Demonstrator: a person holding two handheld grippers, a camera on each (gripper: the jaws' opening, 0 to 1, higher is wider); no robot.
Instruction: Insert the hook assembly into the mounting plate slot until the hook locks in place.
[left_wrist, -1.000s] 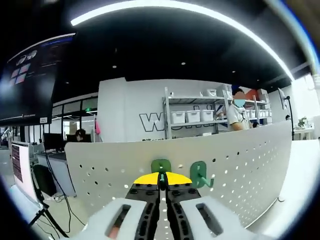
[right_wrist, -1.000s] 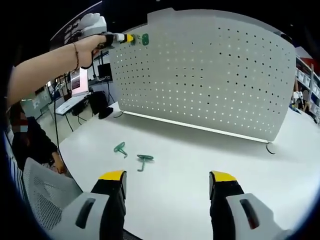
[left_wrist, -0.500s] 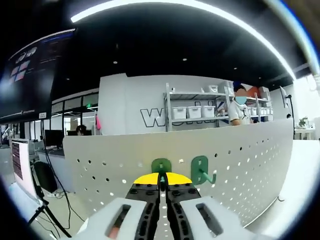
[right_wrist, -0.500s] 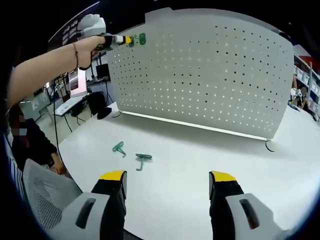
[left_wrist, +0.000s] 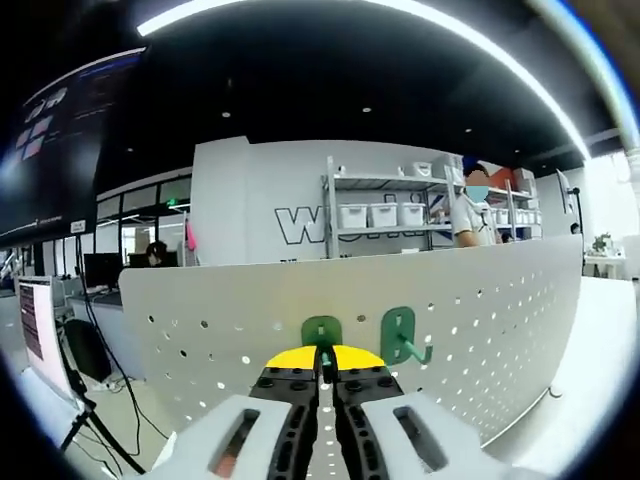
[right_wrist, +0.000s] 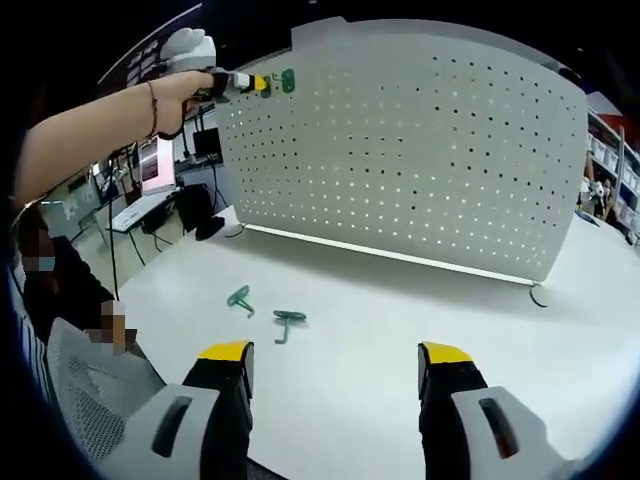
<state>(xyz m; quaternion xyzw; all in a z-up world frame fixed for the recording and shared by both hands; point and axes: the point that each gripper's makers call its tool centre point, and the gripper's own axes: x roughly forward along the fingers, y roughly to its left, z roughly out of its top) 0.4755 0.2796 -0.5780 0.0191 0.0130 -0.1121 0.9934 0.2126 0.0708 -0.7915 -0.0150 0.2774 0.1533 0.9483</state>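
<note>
A white perforated mounting plate (right_wrist: 420, 140) stands upright on the white table (right_wrist: 350, 350). In the left gripper view my left gripper (left_wrist: 323, 352) is shut on a green hook (left_wrist: 321, 330), held against the plate (left_wrist: 480, 320) near its top edge. A second green hook (left_wrist: 399, 336) hangs on the plate just to the right of it. In the right gripper view the left gripper (right_wrist: 258, 83) shows at the plate's top left corner, beside the hung hook (right_wrist: 289, 79). My right gripper (right_wrist: 335, 372) stands open low over the table, with nothing between its jaws. Two loose green hooks (right_wrist: 241, 299) (right_wrist: 288, 320) lie on the table.
A person's arm (right_wrist: 90, 135) reaches to the plate's top left. A grey mesh chair (right_wrist: 90, 390) stands at the table's near left edge. Behind the plate are shelves with white bins (left_wrist: 380, 215), a standing person (left_wrist: 468, 215), and desks with monitors (left_wrist: 25, 320).
The left gripper view has shifted slightly; the held hook stays against the plate's top edge. The right gripper and the loose hooks have not moved.
</note>
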